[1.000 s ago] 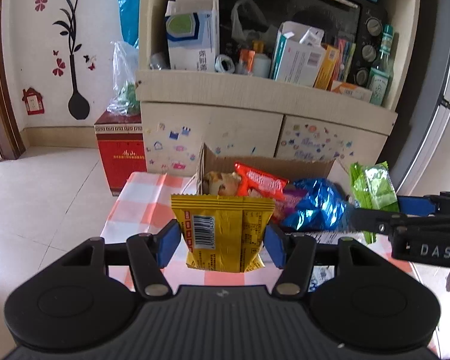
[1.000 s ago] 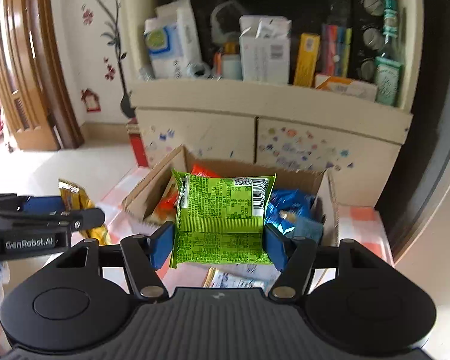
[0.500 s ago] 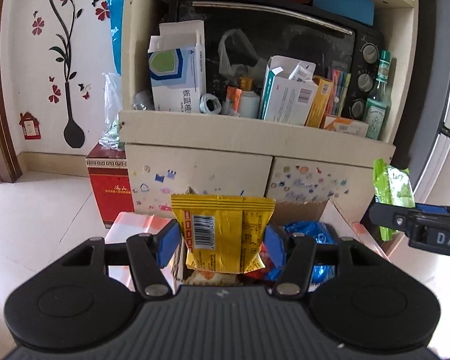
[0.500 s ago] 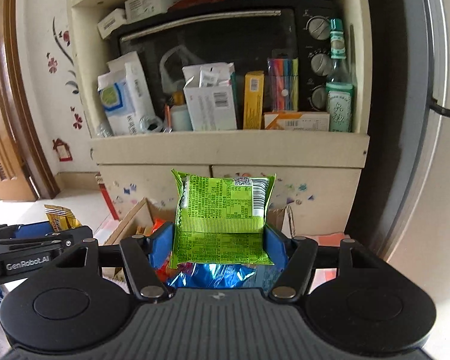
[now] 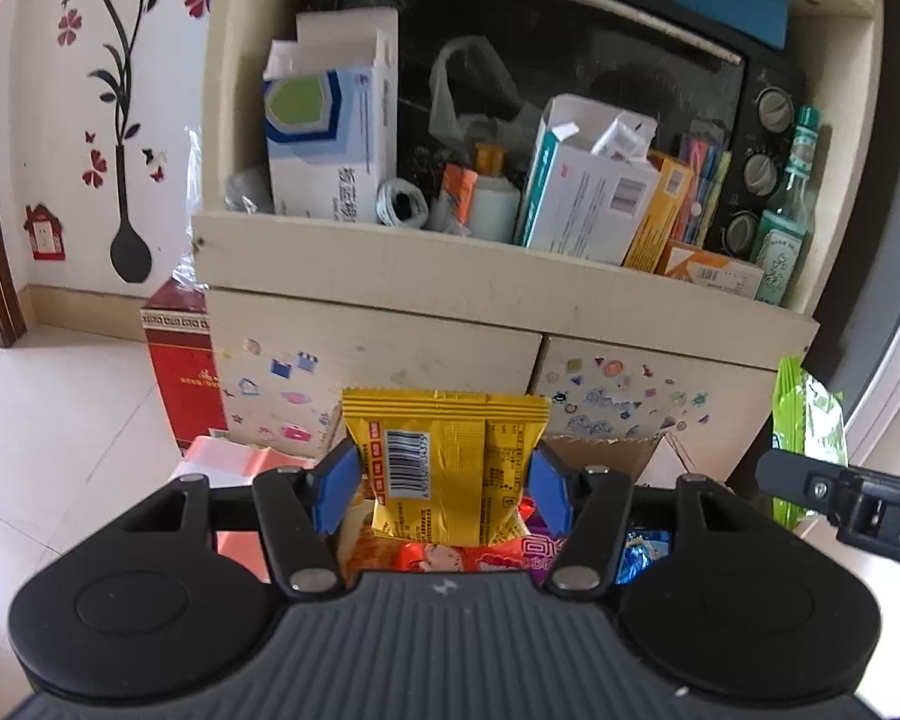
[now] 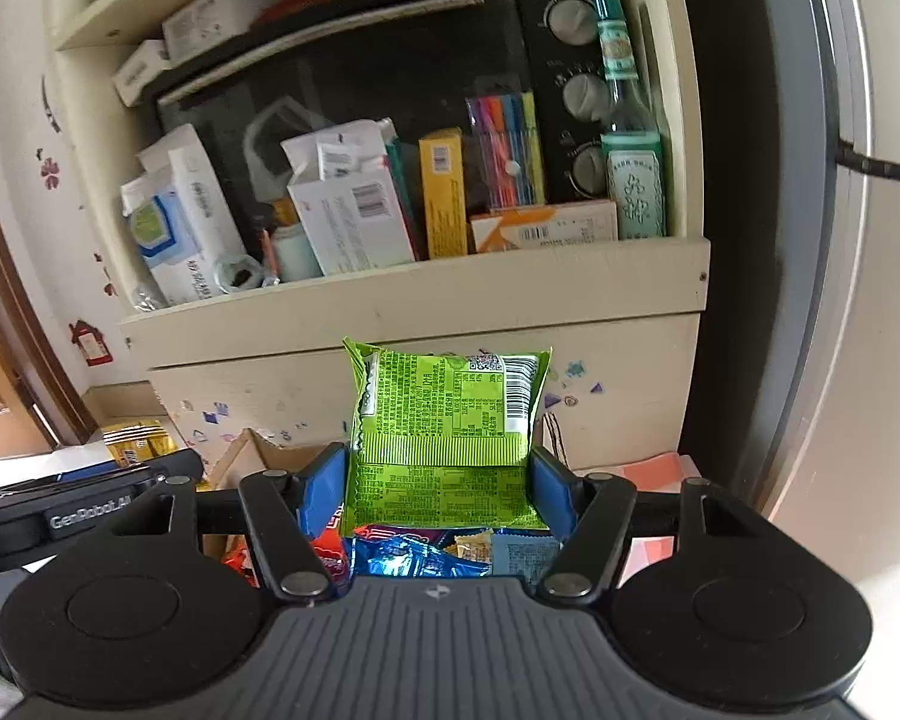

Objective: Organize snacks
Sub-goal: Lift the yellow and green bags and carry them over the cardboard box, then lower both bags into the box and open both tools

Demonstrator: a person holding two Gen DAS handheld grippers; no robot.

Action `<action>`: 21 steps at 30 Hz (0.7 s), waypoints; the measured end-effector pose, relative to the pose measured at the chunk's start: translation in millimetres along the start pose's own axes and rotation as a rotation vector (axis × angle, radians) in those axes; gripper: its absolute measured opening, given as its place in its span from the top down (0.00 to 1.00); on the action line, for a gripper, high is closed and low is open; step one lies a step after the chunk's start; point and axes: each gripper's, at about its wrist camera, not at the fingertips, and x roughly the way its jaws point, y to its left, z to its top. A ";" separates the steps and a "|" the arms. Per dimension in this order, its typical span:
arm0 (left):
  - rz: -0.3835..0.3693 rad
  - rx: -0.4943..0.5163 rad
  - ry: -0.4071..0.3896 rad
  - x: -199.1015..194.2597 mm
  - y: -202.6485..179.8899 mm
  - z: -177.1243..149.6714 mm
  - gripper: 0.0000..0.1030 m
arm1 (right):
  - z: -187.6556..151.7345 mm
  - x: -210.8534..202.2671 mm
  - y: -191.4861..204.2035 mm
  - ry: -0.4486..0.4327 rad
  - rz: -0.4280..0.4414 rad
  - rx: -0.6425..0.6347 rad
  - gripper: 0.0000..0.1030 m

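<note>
My left gripper (image 5: 444, 489) is shut on a yellow snack packet (image 5: 444, 468) and holds it upright above an open cardboard box (image 5: 606, 450) of snacks. My right gripper (image 6: 441, 492) is shut on a green snack packet (image 6: 444, 432), also upright above the same box (image 6: 258, 450). Red, orange and blue packets lie in the box below both grippers (image 5: 450, 555) (image 6: 414, 558). The green packet also shows at the right of the left wrist view (image 5: 807, 420). The yellow packet shows at the left of the right wrist view (image 6: 135, 438).
A cream cabinet (image 5: 390, 276) stands close behind the box, its shelf crowded with cartons, a bottle (image 5: 789, 222) and a black oven (image 6: 390, 90). A red box (image 5: 177, 372) stands on the floor at left. The box sits on a pink checked tablecloth (image 6: 654, 474).
Both grippers have moved forward and up with their packets, closer to the cabinet. The cardboard box has dropped low in both views, under the fingers.
</note>
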 end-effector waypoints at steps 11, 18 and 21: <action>0.022 -0.004 0.001 55.0 -6.1 -5.8 0.20 | -3.4 37.1 -26.3 0.026 -0.022 0.180 0.10; 0.011 -0.030 -0.004 40.5 -8.4 0.1 0.19 | 1.8 26.3 -34.4 0.014 -0.002 0.210 0.08; -0.001 -0.024 -0.005 31.1 -11.2 3.6 0.17 | 3.0 22.8 -38.0 0.027 0.000 0.212 0.07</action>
